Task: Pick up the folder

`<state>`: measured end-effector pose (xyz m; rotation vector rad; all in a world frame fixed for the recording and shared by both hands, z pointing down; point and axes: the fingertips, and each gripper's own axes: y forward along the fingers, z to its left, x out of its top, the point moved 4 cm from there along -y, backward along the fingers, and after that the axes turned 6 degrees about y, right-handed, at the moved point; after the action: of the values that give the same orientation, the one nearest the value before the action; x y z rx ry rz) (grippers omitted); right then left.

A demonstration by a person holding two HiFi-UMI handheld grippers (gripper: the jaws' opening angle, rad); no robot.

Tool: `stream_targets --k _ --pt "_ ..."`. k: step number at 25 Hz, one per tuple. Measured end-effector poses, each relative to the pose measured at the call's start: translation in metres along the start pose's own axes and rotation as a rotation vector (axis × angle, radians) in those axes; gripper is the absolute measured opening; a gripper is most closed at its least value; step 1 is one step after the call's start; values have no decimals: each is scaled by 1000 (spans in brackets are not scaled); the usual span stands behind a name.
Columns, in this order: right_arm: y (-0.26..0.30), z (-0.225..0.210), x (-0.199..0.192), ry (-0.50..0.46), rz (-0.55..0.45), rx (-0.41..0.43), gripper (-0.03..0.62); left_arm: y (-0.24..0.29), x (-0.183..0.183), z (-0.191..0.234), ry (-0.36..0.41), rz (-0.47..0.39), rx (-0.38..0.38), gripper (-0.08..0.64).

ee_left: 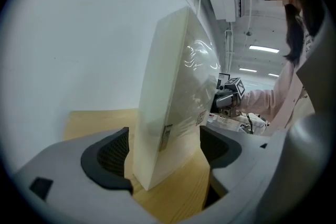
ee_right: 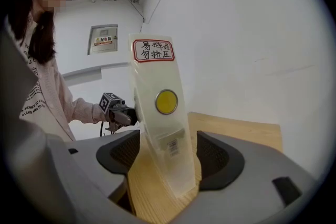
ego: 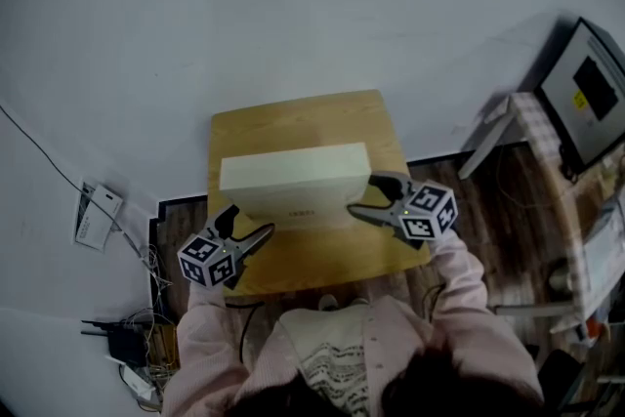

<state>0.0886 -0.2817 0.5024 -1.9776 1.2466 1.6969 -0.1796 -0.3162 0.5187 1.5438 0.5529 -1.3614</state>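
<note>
- Left gripper view: the left claw [ee_left: 164, 149] is released. Its two dark pads stand clear on either side of one end of the white folder [ee_left: 173, 92], which stands upright on the wooden worktop [ee_left: 100, 118]. Only this view shows the small grey tag low on that end.
- Head view: the folder stands across the middle of the worktop with its long side toward the person and a claw at each end. Both claws slant inward from the near edge. Pink sleeves [ego: 459, 278] run back to the person at the bottom of the picture.
- Right gripper view: the right claw [ee_right: 167, 157] is also released. The folder's narrow spine stands between its pads with a gap on each side. Only this view shows the yellow round sticker [ee_right: 166, 102] and the red-bordered label [ee_right: 153, 51] on the spine.
</note>
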Motion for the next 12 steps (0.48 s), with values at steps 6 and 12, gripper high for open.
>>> stream_targets --k 6,12 --pt "11 -1 -2 11 32 16 376 7 1 7 -4 2 -50 428" --pt "19 -3 -1 3 39 24 376 12 2 11 -2 -18 -80 428"
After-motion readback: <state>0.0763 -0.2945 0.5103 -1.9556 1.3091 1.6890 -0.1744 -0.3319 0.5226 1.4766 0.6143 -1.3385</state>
